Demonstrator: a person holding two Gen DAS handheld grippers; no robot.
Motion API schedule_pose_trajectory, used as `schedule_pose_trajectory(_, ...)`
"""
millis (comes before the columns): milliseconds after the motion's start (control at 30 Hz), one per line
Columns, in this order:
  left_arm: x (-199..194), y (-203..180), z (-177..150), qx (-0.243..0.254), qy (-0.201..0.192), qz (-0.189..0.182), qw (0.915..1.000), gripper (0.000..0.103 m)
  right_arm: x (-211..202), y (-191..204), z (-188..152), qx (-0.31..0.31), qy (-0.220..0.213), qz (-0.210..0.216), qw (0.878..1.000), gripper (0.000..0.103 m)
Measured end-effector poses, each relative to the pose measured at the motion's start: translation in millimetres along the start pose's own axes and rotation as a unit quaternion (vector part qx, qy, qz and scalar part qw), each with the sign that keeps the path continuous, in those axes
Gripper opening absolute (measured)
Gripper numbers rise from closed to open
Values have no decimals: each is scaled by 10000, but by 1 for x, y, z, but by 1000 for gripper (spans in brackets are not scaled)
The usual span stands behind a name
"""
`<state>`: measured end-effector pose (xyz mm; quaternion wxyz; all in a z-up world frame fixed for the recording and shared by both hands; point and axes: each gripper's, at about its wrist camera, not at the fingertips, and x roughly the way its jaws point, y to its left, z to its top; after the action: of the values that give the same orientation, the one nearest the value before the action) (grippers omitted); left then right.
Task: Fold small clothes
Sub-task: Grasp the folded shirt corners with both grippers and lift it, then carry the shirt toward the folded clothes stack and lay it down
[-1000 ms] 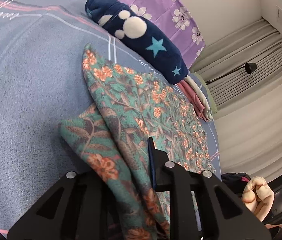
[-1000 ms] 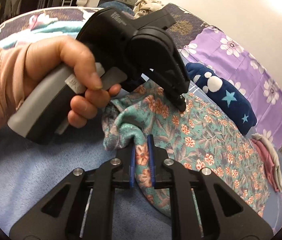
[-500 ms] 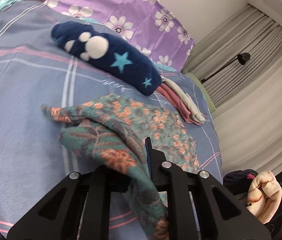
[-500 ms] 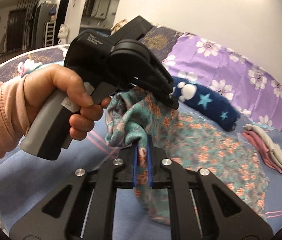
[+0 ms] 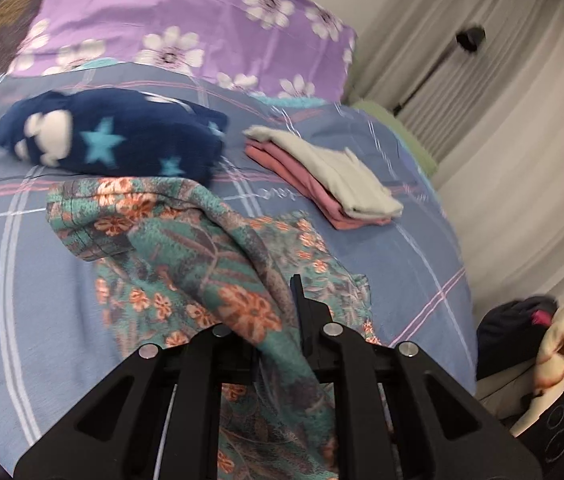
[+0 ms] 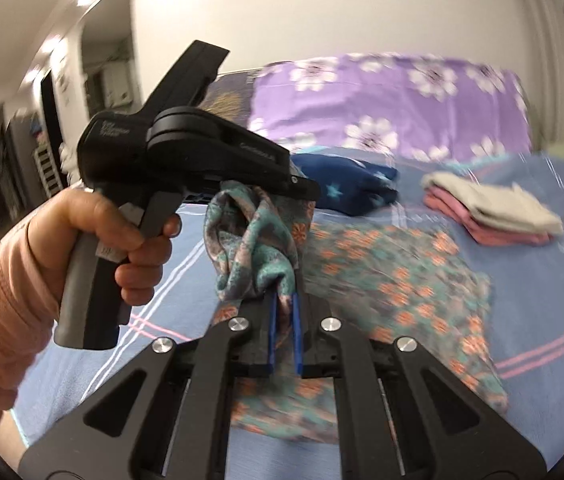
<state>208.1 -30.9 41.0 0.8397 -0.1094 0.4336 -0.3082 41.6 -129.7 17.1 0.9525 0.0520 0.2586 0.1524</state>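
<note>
A teal garment with orange flowers (image 5: 186, 256) is lifted at one edge off the blue checked bedsheet (image 5: 22, 280); its far part still lies on the bed. My left gripper (image 5: 278, 320) is shut on a bunched fold of it. In the right wrist view the same garment (image 6: 393, 272) drapes from my right gripper (image 6: 283, 328), whose blue pads pinch a twisted fold. The left gripper (image 6: 301, 184), held by a hand (image 6: 114, 232) in a pink sleeve, clamps the cloth just above and left of the right one.
A navy fleece bundle with stars (image 5: 110, 140) lies behind the garment. A folded pink and cream stack (image 5: 329, 176) sits to its right. A purple flowered pillow (image 5: 186, 28) lines the headboard; curtains and a lamp stand at right. A bag (image 5: 521, 332) sits off the bed's corner.
Both grippers have risen and swung toward the foot of the bed, carrying the garment's edge up and over. Both wrists rolled. The folded stack has come into fuller view.
</note>
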Motion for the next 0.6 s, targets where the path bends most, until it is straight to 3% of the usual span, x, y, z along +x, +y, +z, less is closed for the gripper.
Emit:
schedule_pose_trajectory(267,82,-71,-1,720,607,175,9954,12,-15,-95,-33,1207,328,-150,9920,6)
schedule_pose_trajectory(433,128,-99,-16,1378,995,709,9829,13,-14,-136,-60,1912,698,-78,9790,6)
schedule_pose_trajectory(567,139,-105,-20,1487,1101,884,9787,26,-12,-144,-77,2156,881,60,9725,6)
schedule_pose_trajectory(600,137,-109,-18,1499,1065,869,9791,37,-10,-144,-79,2208,908,95,9710,6)
